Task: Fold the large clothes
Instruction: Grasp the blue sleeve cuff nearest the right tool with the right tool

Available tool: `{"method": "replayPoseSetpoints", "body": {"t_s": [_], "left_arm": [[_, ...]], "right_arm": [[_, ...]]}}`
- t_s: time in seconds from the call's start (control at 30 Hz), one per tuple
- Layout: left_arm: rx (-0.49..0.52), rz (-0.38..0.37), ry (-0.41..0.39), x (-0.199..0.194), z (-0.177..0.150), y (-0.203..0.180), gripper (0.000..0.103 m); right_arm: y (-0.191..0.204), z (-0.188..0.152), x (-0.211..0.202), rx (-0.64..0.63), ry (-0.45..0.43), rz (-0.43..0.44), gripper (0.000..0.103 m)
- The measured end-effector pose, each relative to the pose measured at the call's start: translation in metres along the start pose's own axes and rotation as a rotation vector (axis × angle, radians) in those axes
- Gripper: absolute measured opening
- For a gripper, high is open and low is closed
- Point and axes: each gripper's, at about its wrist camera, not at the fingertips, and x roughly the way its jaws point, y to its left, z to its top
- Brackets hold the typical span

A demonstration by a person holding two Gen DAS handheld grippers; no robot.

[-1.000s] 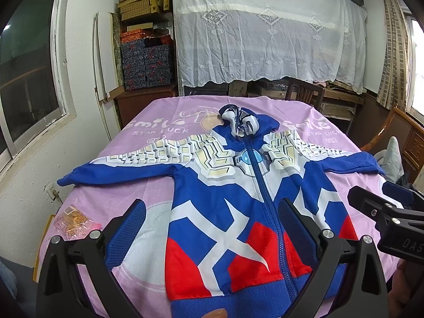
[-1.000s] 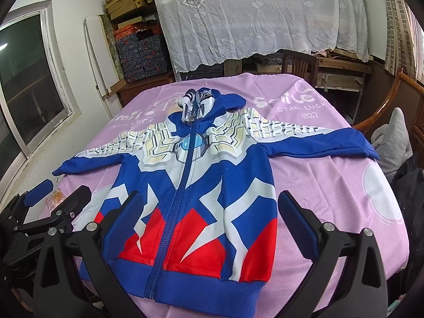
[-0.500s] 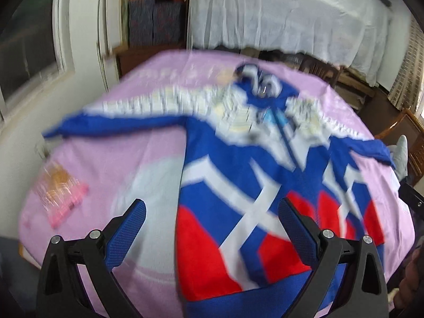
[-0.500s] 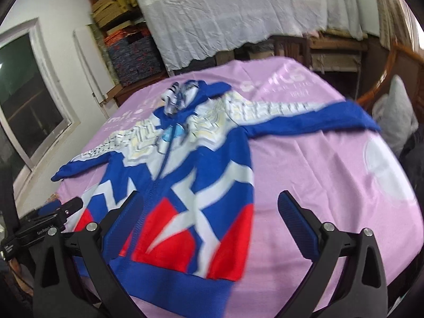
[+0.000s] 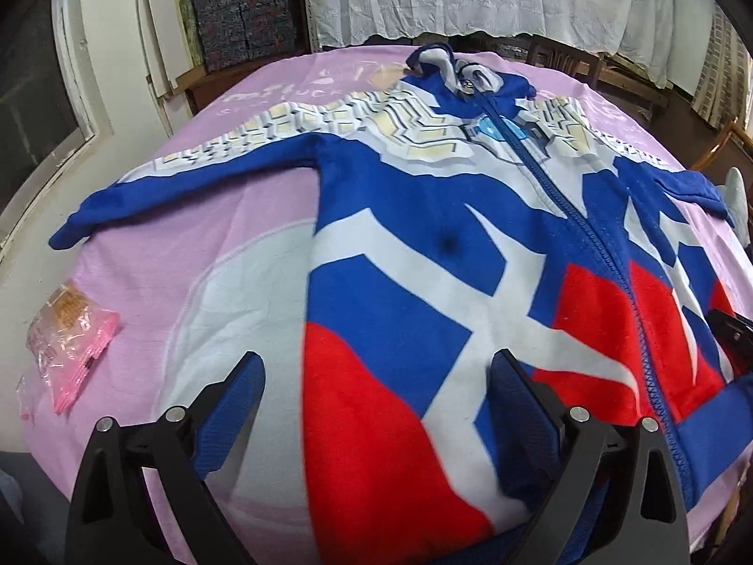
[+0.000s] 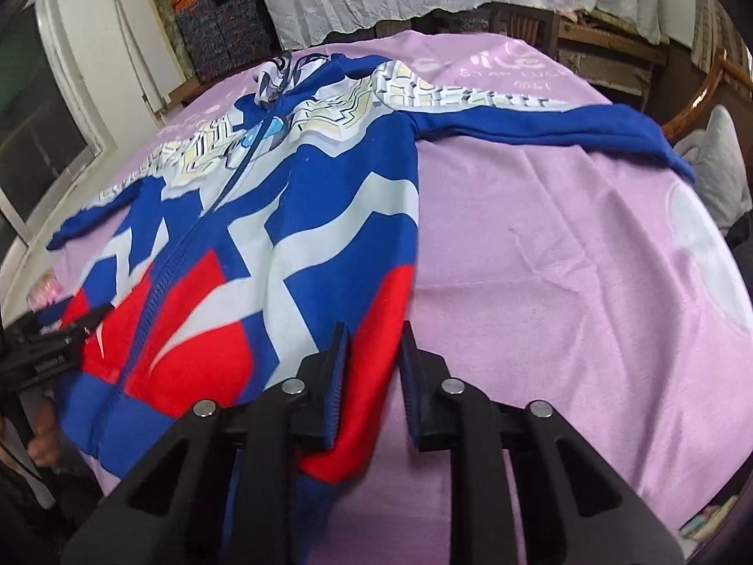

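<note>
Dropped close to the hoodie point(image 6: 301, 216) since a second ago: right gripper point(image 6: 372, 353) narrowed around its red bottom corner, left gripper point(image 5: 376, 400) wide open over the opposite hem. Spread flat, sleeves out, on the pink-covered surface point(image 6: 564, 259); snack packet point(image 5: 70, 329) near the left edge.

Left gripper point(image 5: 376, 376) fingers spread wide; right gripper point(image 6: 372, 353) fingers nearly closed.

The table is covered by a pink printed cloth point(image 5: 226, 216). A blue, red and white zip hoodie point(image 5: 423, 254) is spread on it ahead of both grippers; a pink snack packet point(image 5: 70, 329) is laid left of the left gripper.
</note>
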Motion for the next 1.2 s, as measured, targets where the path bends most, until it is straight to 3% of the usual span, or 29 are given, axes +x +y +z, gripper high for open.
{"method": "replayPoseSetpoints", "body": {"t_s": [0.07, 0.1, 0.27, 0.67, 0.9, 1.2], "left_arm": [[-0.001, 0.011, 0.006, -0.002, 0.004, 0.003, 0.098], [0.004, 0.023, -0.005, -0.005, 0.007, 0.003, 0.098], [0.061, 0.067, -0.105, -0.024, 0.033, -0.002, 0.098], [0.186, 0.126, -0.238, -0.016, 0.103, -0.037, 0.098], [0.205, 0.134, -0.254, 0.005, 0.133, -0.049, 0.098], [0.218, 0.131, -0.228, 0.05, 0.163, -0.06, 0.098]], "right_arm": [[0.0, 0.0, -0.003, -0.02, 0.012, -0.011, 0.024], [0.0, 0.003, -0.005, -0.026, 0.011, -0.026, 0.033], [0.002, 0.033, -0.028, -0.053, -0.1, -0.07, 0.057], [0.025, 0.13, 0.017, -0.08, -0.125, -0.033, 0.065], [0.009, 0.172, 0.051, -0.033, -0.103, -0.042, 0.065], [-0.015, 0.195, 0.094, 0.034, -0.068, -0.055, 0.065]]}}
